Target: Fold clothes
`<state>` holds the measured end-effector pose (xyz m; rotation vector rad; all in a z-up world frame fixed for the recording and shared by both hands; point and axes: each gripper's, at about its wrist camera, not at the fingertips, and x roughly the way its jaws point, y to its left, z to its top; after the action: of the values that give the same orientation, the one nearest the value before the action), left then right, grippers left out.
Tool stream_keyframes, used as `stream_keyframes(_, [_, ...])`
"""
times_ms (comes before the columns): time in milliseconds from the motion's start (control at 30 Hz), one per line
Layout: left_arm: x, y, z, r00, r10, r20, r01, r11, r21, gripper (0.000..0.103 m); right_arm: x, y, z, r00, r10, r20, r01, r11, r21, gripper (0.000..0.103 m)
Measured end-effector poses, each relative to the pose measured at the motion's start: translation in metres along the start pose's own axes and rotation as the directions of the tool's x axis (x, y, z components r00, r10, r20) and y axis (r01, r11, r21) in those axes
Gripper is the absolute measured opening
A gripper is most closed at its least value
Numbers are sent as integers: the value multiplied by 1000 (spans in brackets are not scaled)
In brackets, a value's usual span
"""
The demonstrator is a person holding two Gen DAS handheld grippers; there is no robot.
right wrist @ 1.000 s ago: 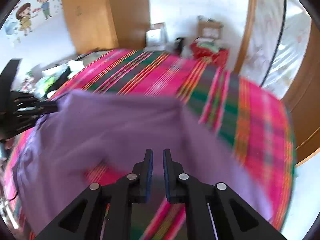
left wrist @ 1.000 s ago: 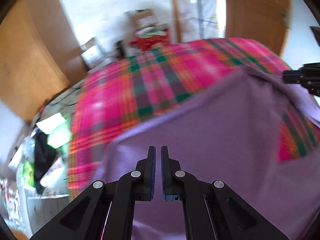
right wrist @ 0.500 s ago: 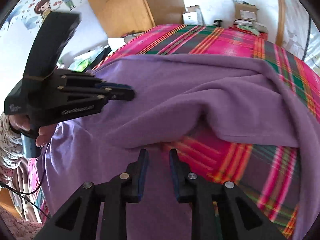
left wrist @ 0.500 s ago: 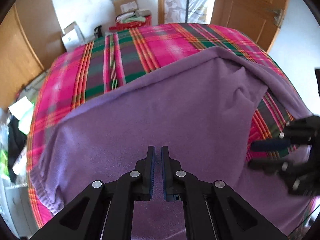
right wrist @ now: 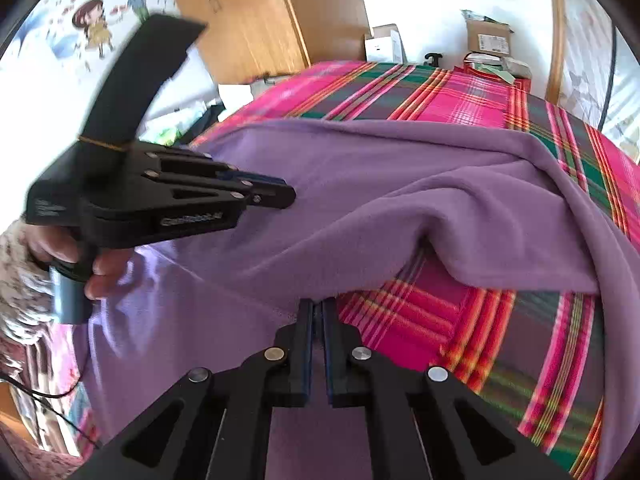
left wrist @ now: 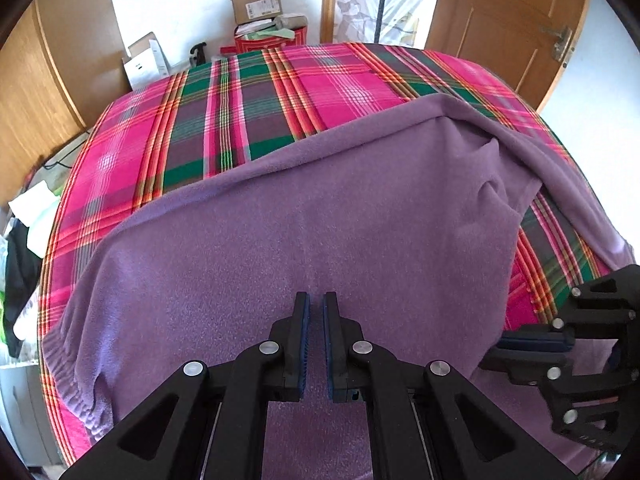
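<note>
A purple sweater (left wrist: 320,200) lies spread over a pink and green plaid bedspread (left wrist: 260,92), with one side folded over in a loose ridge (right wrist: 500,208). My left gripper (left wrist: 316,304) points down onto the sweater's middle. Its jaws stand shut with a thin layer of the cloth seemingly pinched. In the right wrist view the left gripper (right wrist: 290,198) hangs just over the cloth, held by a hand (right wrist: 100,264). My right gripper (right wrist: 318,308) sits at the sweater's near edge, and its jaws are closing on that edge. The left wrist view shows it at lower right (left wrist: 500,344).
Cardboard boxes (left wrist: 256,2) and a red bin stand against the far wall behind the bed. A wooden door (left wrist: 500,20) is at the right and a wardrobe (right wrist: 260,20) at the left. Clothes and papers (left wrist: 24,232) lie on the floor beside the bed's left edge.
The sweater, held up a second ago, has come down flat on the bed. My right gripper opened, moved to the near edge and closed there. The left gripper sank slightly, staying shut.
</note>
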<state>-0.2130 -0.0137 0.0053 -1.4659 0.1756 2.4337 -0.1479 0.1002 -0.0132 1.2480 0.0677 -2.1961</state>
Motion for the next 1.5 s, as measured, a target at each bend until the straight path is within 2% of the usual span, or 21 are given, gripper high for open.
stream_keyframes(133, [1,-2,1,1000,4,1,-4,1000,4,7,-22,4,-7,998,44,46,-45,998,39,4])
stream_keyframes(300, [2,-1,2,1000,8,8,-8,1000,-2,7,-34,5,-11,985,157,78,-166,976,139,5])
stream_keyframes(467, [3,-1,4,1000,22,21,-22,1000,-6,8,-15,4,-17,987,160,23,-161,969,188,5])
stream_keyframes(600, [4,-3,4,999,40,22,-40,999,4,8,-25,-11,-21,983,175,46,-181,954,239,9])
stream_keyframes(700, [5,-5,6,999,49,13,-49,999,-1,8,-45,-28,-28,992,96,76,-112,964,240,9])
stream_keyframes(833, [5,-7,8,998,63,5,-63,998,4,8,-74,-62,-43,993,-76,93,48,960,276,12])
stream_keyframes(900, [5,-9,9,998,60,-3,-60,998,-2,8,-94,-83,-58,977,-201,72,173,942,288,16])
stream_keyframes(1033, [-5,-21,11,997,71,1,-71,997,24,8,-126,-112,-81,939,-342,41,315,901,299,21])
stream_keyframes(1100, [-14,-30,14,997,80,9,-80,996,43,8,-139,-124,-90,911,-412,12,391,875,284,32])
stream_keyframes(1133, [-19,-36,15,997,81,16,-82,995,52,8,-142,-128,-94,900,-436,-1,420,866,273,34])
stream_keyframes(1200, [-29,-50,19,996,82,32,-85,994,75,8,-143,-131,-100,888,-459,-22,451,861,237,36])
stream_keyframes(1300, [-41,-82,24,996,65,67,-74,989,129,19,-139,-129,-107,881,-473,-25,470,867,166,38])
stream_keyframes(1500, [-35,-148,26,996,59,72,-76,960,269,20,-125,-134,-109,879,-476,-22,476,874,96,38])
